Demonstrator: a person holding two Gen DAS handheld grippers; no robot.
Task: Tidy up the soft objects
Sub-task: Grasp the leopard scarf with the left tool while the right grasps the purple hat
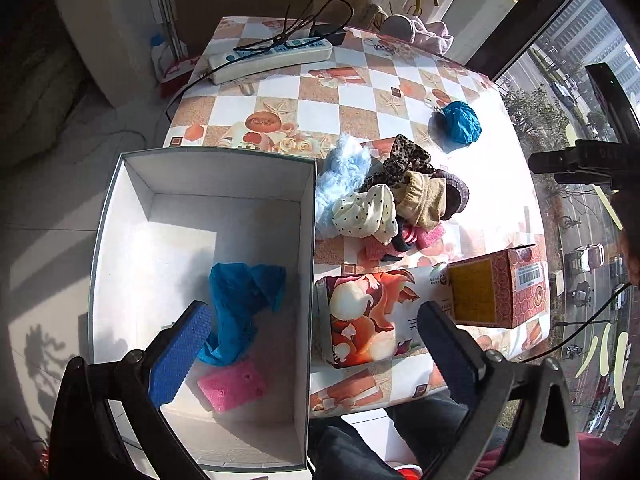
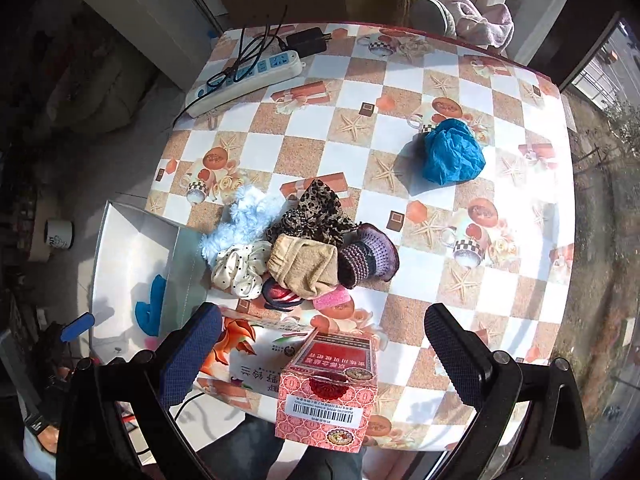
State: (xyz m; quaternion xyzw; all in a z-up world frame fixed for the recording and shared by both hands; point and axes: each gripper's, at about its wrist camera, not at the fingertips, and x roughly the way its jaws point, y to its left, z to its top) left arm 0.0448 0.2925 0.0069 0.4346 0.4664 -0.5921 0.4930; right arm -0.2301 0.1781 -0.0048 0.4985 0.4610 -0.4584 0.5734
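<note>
White box (image 1: pixel 120 216) holds blue cloth (image 1: pixel 244 304) and pink sponge (image 1: pixel 234 386) — pile (image 2: pixel 304 248) and blue wad (image 2: pixel 452 152) at 1 o'clock remain on tabletop (image 2: pixel 320 128). Both jaws wide, empty.

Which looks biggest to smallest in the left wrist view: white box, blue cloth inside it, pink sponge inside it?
1. white box
2. blue cloth
3. pink sponge

The left gripper (image 1: pixel 308 344) is pointed steeply downward, its jaws spread wide with nothing clasped between them. The right gripper (image 2: pixel 324 354) is aimed straight down, its jaws likewise parted fully and nothing gripped by the pads.
</note>
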